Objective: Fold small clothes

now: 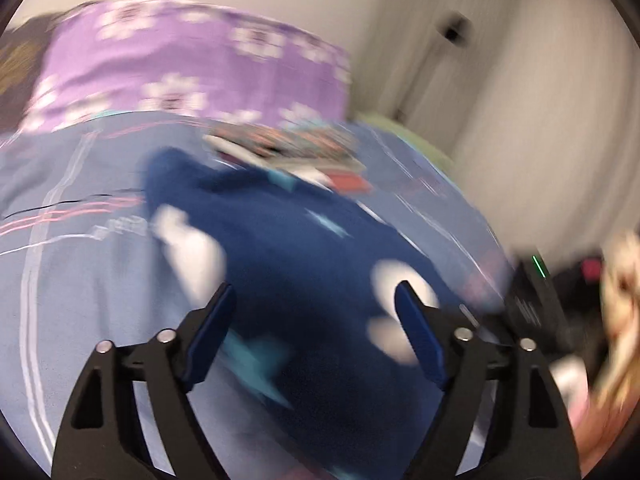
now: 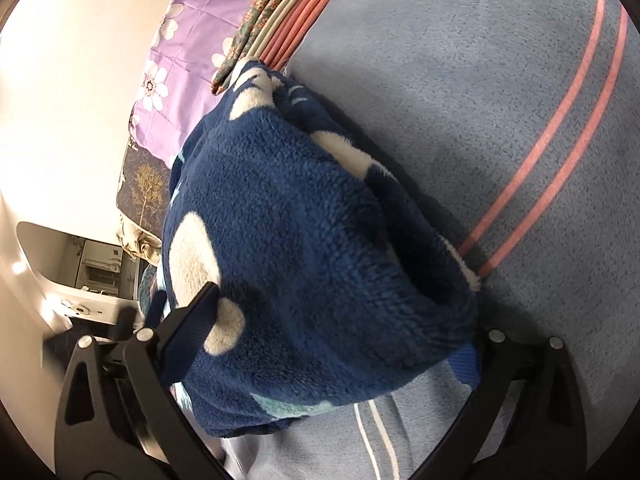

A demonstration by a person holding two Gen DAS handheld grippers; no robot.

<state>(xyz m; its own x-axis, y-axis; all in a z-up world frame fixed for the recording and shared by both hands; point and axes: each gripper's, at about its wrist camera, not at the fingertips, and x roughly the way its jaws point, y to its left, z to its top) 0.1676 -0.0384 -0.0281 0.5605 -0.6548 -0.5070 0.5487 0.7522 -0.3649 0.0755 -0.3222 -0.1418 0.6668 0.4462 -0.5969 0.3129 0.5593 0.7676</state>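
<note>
Currently, nearest the right wrist camera, the right gripper (image 2: 340,320) is seen with its fingers spread wide around the near end of a blue fleece (image 2: 304,220); the fabric bulges between them, but no pinch can be made out, so the garment is judged released rather than held. The fleece is bunched into a thick, rounded bundle with white patches, lying on the bed (image 2: 500,100), whose grey-blue cover is crossed by pink stripes at 3 o'clock. Beyond it, at 12 o'clock, a folded pile (image 2: 280,20) is set against a purple floral pillow (image 2: 180,48).

From the left wrist, much is blurred. The left gripper (image 1: 316,300) is held above the fleece (image 1: 304,256), fingers well apart and nothing between them. The pile (image 1: 288,152) lies past the garment at 12 o'clock, the pillow (image 1: 180,64) behind it.

A fold is judged to have just been laid down, both grippers being free of the cloth. The bundle looks loose and bulky, so the next move would call for a fresh hold on an edge, or for the bundle to be flattened and carried toward the pile.
</note>
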